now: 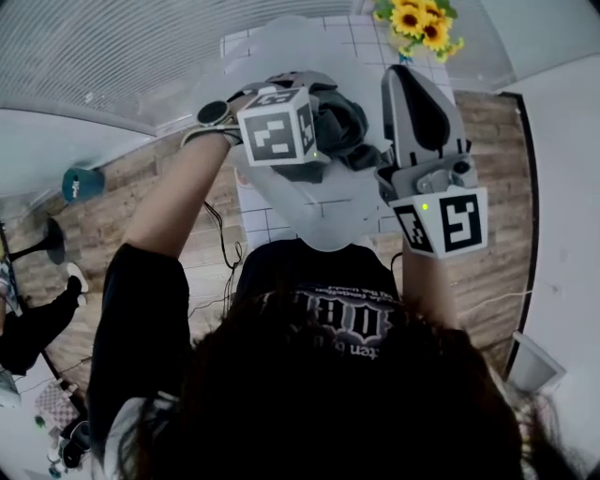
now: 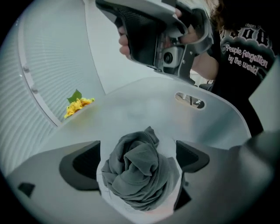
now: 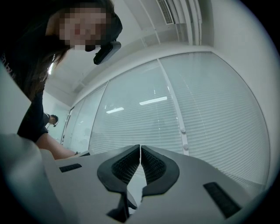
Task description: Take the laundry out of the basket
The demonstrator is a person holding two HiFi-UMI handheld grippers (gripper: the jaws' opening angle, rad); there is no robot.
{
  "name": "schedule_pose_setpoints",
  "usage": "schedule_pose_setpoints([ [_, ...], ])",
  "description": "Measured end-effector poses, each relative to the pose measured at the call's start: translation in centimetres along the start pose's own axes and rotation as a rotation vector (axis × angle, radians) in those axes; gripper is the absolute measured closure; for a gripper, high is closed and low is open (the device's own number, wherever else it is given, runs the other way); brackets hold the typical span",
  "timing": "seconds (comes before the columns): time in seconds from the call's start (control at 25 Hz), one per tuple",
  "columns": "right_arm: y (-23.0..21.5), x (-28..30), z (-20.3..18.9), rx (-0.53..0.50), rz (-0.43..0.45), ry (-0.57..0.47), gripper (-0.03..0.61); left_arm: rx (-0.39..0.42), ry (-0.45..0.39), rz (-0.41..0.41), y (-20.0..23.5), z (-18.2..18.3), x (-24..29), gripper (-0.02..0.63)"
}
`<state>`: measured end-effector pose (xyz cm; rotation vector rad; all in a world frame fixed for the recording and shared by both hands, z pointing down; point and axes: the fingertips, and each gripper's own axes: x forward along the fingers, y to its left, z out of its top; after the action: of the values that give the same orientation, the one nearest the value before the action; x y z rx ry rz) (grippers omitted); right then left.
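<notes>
A crumpled grey garment (image 2: 140, 170) lies in the white laundry basket (image 2: 218, 113), right between the wide-apart jaws of my left gripper (image 2: 139, 153). White basket shows on both sides of the cloth, and the pads (image 2: 81, 164) do not press on it. In the head view the left gripper (image 1: 305, 159) points down into the basket (image 1: 323, 220) over the dark laundry (image 1: 342, 122). My right gripper (image 3: 140, 159) is shut with nothing in it and points up at the window blinds. It is held above the basket's right side (image 1: 412, 89).
The basket stands on a white gridded table (image 1: 361, 42) with yellow sunflowers (image 1: 422, 23) at its far end. A basket handle slot (image 2: 190, 99) faces the person's black shirt. Window blinds (image 3: 210, 113) run along one side; wood floor (image 1: 112, 225) surrounds the table.
</notes>
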<state>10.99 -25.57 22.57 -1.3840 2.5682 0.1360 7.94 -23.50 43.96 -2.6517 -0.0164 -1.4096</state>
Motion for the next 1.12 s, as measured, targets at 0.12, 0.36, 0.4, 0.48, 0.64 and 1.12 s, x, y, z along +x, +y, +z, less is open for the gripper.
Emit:
schedule_pose_setpoints([
  [0.12, -0.4, 0.0, 0.1, -0.001, -0.01, 0.001, 0.551, 0.031, 0.078, -0.08, -0.6, -1.1, 1.4, 0.059],
  [0.36, -0.8, -0.4, 0.2, -0.005, -0.028, 0.002, 0.551, 0.078, 0.145, -0.134, -0.2, -1.6, 3.9, 0.026],
  [0.4, -0.8, -0.4, 0.2, -0.006, -0.028, 0.002, 0.551, 0.07, 0.151, -0.141, -0.1, -1.7, 4.3, 0.025],
  [0.48, -0.7, -0.4, 0.3, -0.009, -0.027, 0.002, 0.551, 0.039, 0.174, -0.159, 0.2, -2.4, 5.2, 0.025],
  [0.64, -0.8, -0.2, 0.4, -0.013, -0.021, 0.005, 0.551, -0.065, 0.234, -0.236, -0.3, -3.9, 6.7, 0.025],
  [1.12, -0.9, -0.1, 0.1, -0.03, -0.004, 0.011, 0.551, -0.152, 0.239, -0.26, 0.2, -4.7, 10.5, 0.025],
])
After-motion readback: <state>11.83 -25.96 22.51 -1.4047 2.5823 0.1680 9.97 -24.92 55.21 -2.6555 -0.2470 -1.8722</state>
